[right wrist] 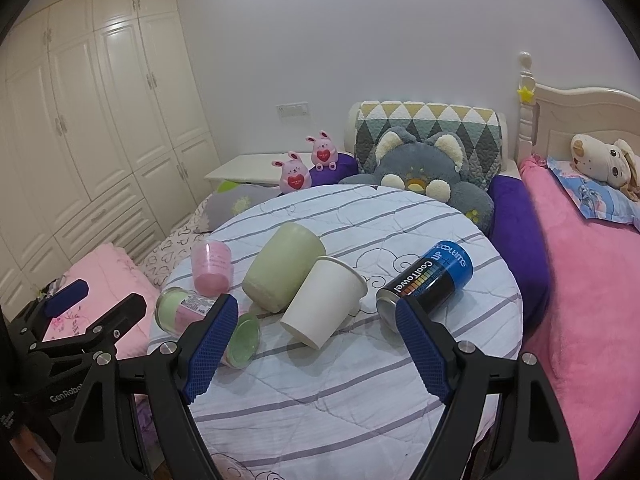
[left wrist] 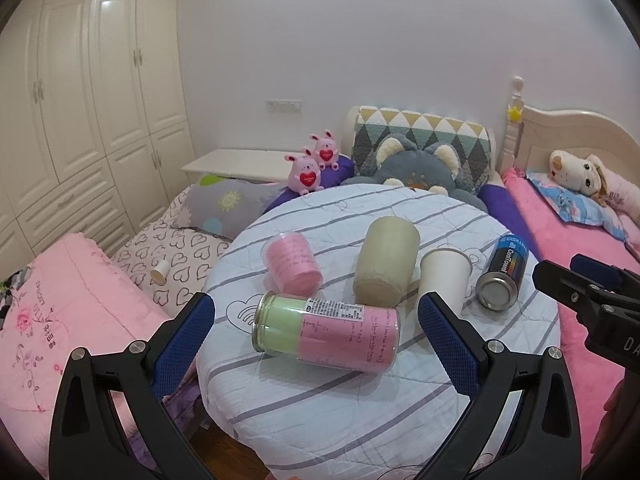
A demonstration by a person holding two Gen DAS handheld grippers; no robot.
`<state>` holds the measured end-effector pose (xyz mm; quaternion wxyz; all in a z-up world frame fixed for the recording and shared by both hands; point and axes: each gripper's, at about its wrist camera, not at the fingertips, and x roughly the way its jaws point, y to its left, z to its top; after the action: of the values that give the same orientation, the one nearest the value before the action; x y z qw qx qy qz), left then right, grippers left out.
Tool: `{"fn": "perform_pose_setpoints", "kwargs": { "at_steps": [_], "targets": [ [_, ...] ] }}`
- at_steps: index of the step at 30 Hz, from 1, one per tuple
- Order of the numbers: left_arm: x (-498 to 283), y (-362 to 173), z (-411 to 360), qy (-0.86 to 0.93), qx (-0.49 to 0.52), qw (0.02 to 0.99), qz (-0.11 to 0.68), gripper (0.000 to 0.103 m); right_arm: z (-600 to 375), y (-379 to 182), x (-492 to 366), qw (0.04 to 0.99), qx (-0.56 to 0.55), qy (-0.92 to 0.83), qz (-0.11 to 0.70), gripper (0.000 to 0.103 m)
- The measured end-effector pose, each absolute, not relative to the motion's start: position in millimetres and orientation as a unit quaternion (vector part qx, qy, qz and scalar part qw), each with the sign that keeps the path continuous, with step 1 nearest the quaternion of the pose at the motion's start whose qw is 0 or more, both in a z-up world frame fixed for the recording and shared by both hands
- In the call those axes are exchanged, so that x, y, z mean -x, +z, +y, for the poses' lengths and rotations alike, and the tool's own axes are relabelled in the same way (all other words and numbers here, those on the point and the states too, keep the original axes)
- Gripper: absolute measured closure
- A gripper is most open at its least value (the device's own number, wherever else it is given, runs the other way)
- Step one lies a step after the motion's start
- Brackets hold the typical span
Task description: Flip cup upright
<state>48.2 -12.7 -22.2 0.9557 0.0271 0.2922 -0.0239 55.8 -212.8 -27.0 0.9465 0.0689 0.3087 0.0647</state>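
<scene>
Altogether five containers lie toppled on round table [right wrist: 360, 380]: one white cup [right wrist: 324, 306], four others; both grippers [left wrist: 316, 320] [right wrist: 316, 336] spread, empty.

Pink bunnies [left wrist: 308, 172] sit beside grey cat plush [left wrist: 416, 168].

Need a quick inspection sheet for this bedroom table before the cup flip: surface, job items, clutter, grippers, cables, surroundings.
Surface: round table under a striped quilted cover.
Job's things: white paper cup on its side, leaning against the green cup, also tipped over.
Clutter: pink cup and tall glass jar lying down; blue can lying to the right.
Grippers: left gripper open, jar between its fingers in view, not touching; right gripper open, empty, facing the paper cup.
Cables: nothing seen.
Surroundings: beds on both sides, plush toys behind, wardrobe at left.
</scene>
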Motion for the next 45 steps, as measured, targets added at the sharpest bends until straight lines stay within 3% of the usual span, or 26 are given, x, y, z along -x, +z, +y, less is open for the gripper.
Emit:
{"fn": "perform_pose_setpoints", "kwargs": {
  "at_steps": [26,45],
  "targets": [
    [-42,-20,-27,-0.023,-0.039,0.957,0.285,0.000,-227,-24,-48,0.950,-0.075,0.065,0.297,0.021],
    [-77,-27,-8,-0.010,-0.025,0.953,0.301,0.000,-197,-31,-88,0.937,-0.074,0.088,0.331,0.021]
  ]
}}
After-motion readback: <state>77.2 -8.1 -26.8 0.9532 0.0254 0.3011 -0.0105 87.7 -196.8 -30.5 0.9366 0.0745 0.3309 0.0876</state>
